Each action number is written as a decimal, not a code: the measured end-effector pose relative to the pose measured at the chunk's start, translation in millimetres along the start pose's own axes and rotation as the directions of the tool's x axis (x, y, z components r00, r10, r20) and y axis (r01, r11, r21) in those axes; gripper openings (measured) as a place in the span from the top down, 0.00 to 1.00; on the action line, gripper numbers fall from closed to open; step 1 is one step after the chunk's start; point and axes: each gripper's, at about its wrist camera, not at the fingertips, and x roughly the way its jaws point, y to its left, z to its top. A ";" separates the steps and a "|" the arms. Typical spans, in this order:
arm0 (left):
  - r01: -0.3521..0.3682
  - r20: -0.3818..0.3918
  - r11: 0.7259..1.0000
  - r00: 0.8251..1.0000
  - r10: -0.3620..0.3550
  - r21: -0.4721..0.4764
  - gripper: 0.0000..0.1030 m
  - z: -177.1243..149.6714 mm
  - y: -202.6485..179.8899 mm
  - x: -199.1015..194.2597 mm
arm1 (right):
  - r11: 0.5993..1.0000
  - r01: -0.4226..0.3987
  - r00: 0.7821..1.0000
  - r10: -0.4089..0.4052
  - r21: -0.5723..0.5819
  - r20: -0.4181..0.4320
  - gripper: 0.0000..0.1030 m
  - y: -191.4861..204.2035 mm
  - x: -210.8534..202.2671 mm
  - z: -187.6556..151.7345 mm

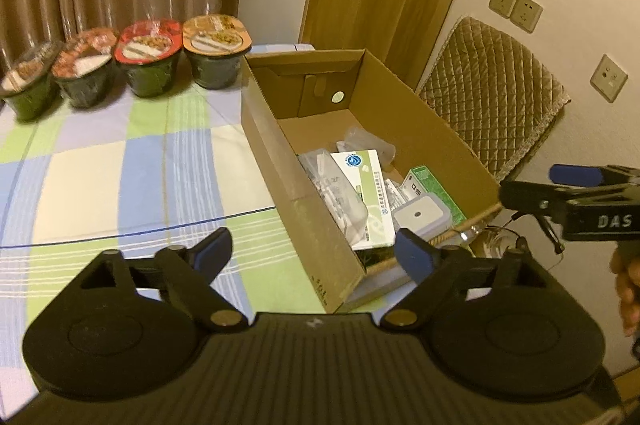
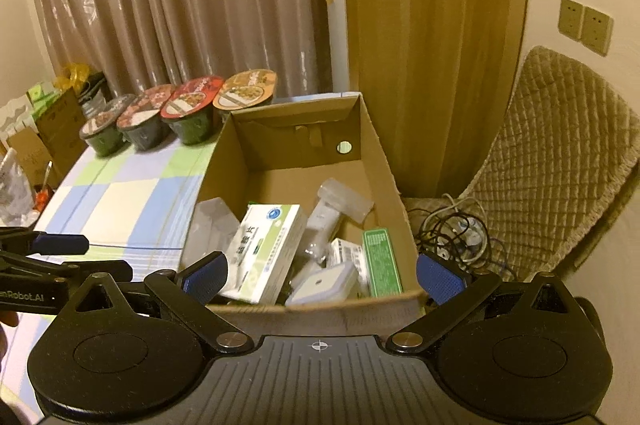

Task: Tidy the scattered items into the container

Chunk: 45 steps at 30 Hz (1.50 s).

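An open cardboard box (image 1: 304, 225) stands on the right part of the checked tablecloth (image 1: 120, 165). Inside lie a white-and-green medicine carton (image 1: 364, 181), a green carton (image 1: 436, 189), a small white square case (image 1: 420, 215) and clear plastic packets (image 1: 332, 185). My left gripper (image 1: 314, 255) is open and empty, just before the box's near left corner. My right gripper (image 2: 322, 279) is open and empty, its fingers spread across the box's near wall (image 2: 320, 317). The medicine carton (image 2: 268, 249) and green carton (image 2: 382, 261) lie just beyond it.
Several sealed instant-meal bowls (image 1: 148, 61) line the table's far edge before the curtain. A quilted chair (image 2: 560, 165) with tangled cables (image 2: 452, 237) stands right of the box. Bags and cartons (image 2: 48, 129) crowd the floor at far left. A hand (image 1: 628, 289) holds the right gripper.
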 end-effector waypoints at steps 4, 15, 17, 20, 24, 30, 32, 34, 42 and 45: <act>-0.031 0.020 0.999 0.999 0.031 0.009 0.06 -9.9 -7.7 -19.2 | 1.000 0.008 1.000 -0.008 0.009 0.013 0.00 0.1 -24.2 -9.9; -0.076 0.040 0.997 0.996 0.077 -0.019 0.01 -25.4 -39.2 -63.7 | 0.999 0.020 1.000 -0.020 0.028 0.021 0.00 -1.0 -80.0 -26.6; -0.086 0.044 0.996 0.995 0.087 -0.028 0.01 -27.1 -45.6 -70.0 | 0.999 0.021 1.000 -0.021 0.035 0.023 0.00 -2.3 -88.4 -29.4; -0.106 0.046 0.994 0.993 0.108 -0.038 0.01 -28.2 -55.8 -77.8 | 0.999 0.025 0.999 -0.026 0.043 0.025 0.00 -5.1 -101.8 -33.5; -0.098 0.019 0.993 0.995 0.099 -0.061 0.01 -31.7 -67.8 -85.7 | 0.998 0.041 0.999 -0.042 0.050 0.028 0.00 -10.8 -117.4 -38.1; -0.113 0.022 0.990 0.993 0.115 -0.086 0.01 -41.1 -83.7 -101.9 | 0.996 0.059 0.998 -0.061 0.073 0.028 0.00 -16.4 -135.2 -46.8; -0.119 0.022 0.988 0.992 0.121 -0.098 0.01 -43.4 -87.5 -106.9 | 0.995 0.057 0.998 -0.059 0.079 0.026 0.00 -15.9 -138.6 -49.4; -0.111 0.021 0.988 0.993 0.114 -0.108 0.01 -45.9 -90.1 -111.0 | 0.995 0.050 0.998 -0.052 0.084 0.022 0.00 -15.3 -141.2 -52.2; -0.131 0.020 0.986 0.991 0.134 -0.107 0.01 -54.6 -98.9 -118.9 | 0.995 0.050 0.999 -0.050 0.081 0.007 0.00 -7.5 -147.6 -60.5; -0.147 0.025 0.983 0.988 0.150 -0.108 0.01 -57.0 -98.9 -120.5 | 0.996 0.045 0.999 -0.045 0.073 -0.006 0.00 -2.6 -145.3 -65.4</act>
